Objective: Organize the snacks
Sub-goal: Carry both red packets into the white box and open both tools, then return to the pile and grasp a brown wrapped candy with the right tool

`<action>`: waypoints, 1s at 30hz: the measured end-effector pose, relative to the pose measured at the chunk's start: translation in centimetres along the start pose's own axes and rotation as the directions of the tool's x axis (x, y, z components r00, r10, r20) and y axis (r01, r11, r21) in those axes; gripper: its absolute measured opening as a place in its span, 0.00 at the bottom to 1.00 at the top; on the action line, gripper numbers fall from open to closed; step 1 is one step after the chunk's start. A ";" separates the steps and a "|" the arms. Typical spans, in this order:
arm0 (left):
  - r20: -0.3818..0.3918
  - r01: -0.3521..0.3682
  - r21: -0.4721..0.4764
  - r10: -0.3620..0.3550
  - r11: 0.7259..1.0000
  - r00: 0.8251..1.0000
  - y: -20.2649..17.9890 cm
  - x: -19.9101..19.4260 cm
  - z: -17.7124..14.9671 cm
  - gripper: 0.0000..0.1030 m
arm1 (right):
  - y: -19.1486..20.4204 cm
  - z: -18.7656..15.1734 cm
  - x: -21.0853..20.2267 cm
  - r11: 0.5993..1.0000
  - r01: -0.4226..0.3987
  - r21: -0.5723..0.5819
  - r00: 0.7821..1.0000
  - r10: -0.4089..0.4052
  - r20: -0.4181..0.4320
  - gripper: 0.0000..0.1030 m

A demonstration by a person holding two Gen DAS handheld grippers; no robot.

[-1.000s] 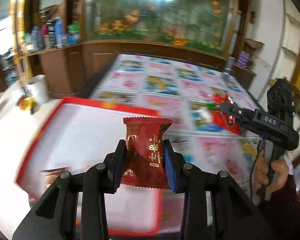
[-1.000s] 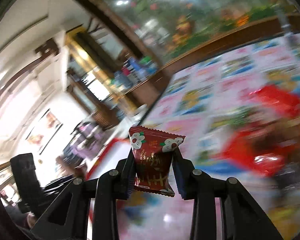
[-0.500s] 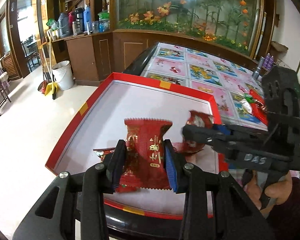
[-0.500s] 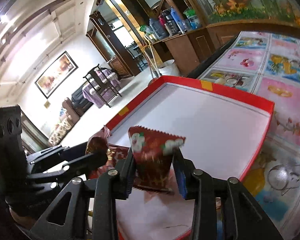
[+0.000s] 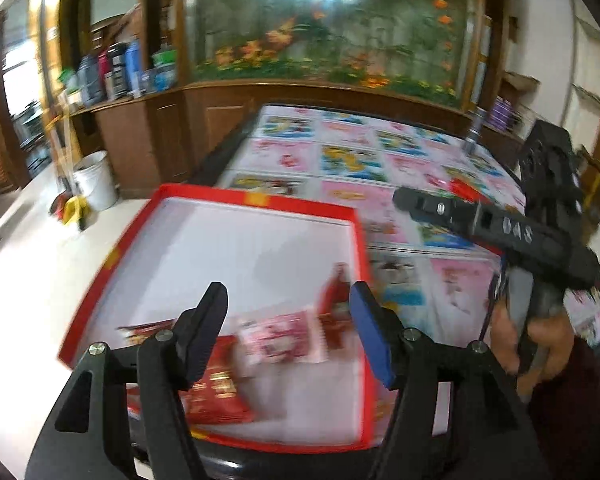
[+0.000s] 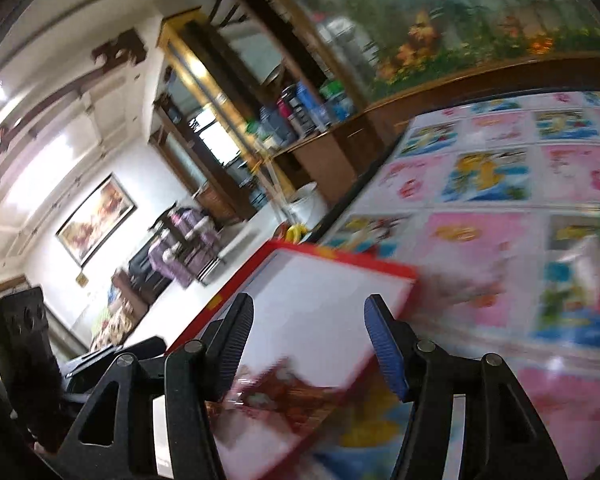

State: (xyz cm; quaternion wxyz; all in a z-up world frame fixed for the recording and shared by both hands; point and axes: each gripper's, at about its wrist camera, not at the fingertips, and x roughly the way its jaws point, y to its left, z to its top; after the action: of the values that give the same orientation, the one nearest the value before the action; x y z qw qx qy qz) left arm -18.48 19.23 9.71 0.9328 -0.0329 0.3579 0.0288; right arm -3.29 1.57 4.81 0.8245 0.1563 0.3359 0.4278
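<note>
A red-rimmed white tray (image 5: pixel 256 200) sits at the near left corner of the table. Several red snack packets (image 5: pixel 276 340) lie blurred in its near part. My left gripper (image 5: pixel 288 320) is open and empty above them. My right gripper (image 6: pixel 308 340) is open and empty over the tray's right rim (image 6: pixel 352 264), with blurred red packets (image 6: pixel 284 392) below it. The right gripper also shows in the left wrist view (image 5: pixel 496 224), to the right of the tray. More red snacks (image 5: pixel 466 190) lie further right on the table.
The table carries a pink and blue cartoon-print cloth (image 5: pixel 352 160). A wooden cabinet with an aquarium (image 5: pixel 320 40) stands behind it. A white bucket (image 5: pixel 94 180) stands on the floor to the left. The left gripper's body (image 6: pixel 24 340) shows at the right wrist view's left edge.
Both grippers have opened and let go of their red snack packets, which now lie in the tray. Both have drawn back, the right one toward the table's right side.
</note>
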 end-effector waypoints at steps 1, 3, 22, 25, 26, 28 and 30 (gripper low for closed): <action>-0.004 0.013 0.023 -0.013 1.000 1.000 -1.1 0.2 0.2 0.62 | -1.1 0.5 -1.2 1.000 0.017 0.007 1.000 -0.017 0.010 0.58; -0.014 0.029 0.058 -0.029 0.998 0.999 -3.0 0.7 0.7 0.64 | -3.9 1.4 -4.0 0.997 0.073 0.023 0.996 -0.074 0.040 0.58; -0.131 0.144 0.159 -0.124 0.977 0.984 -16.2 5.5 2.3 0.69 | -25.8 4.4 -17.8 0.894 0.287 0.344 0.948 -0.317 0.031 0.66; -0.126 0.130 0.150 -0.111 0.980 0.986 -15.9 5.3 2.3 0.69 | -24.8 3.4 -15.0 0.924 0.139 0.357 0.987 -0.101 -0.123 0.65; -0.124 0.122 0.148 -0.104 0.981 0.987 -15.7 5.1 2.3 0.69 | -24.1 3.1 -14.4 0.927 0.047 0.371 0.987 0.014 -0.160 0.64; -0.120 0.105 0.147 -0.087 0.984 0.989 -15.3 4.8 2.3 0.69 | -21.1 3.2 -14.8 0.953 -0.051 0.298 0.982 0.102 -0.158 0.65; -0.118 0.090 0.141 -0.074 0.986 0.990 -15.0 4.8 2.3 0.69 | -20.0 3.5 -15.6 0.970 -0.055 0.235 0.987 0.088 -0.132 0.65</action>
State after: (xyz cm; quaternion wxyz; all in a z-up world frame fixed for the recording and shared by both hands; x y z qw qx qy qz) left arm -12.25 4.66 8.85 0.9113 0.0194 0.4094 -0.0379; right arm 4.77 -22.66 3.04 0.7587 0.2323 0.4352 0.4253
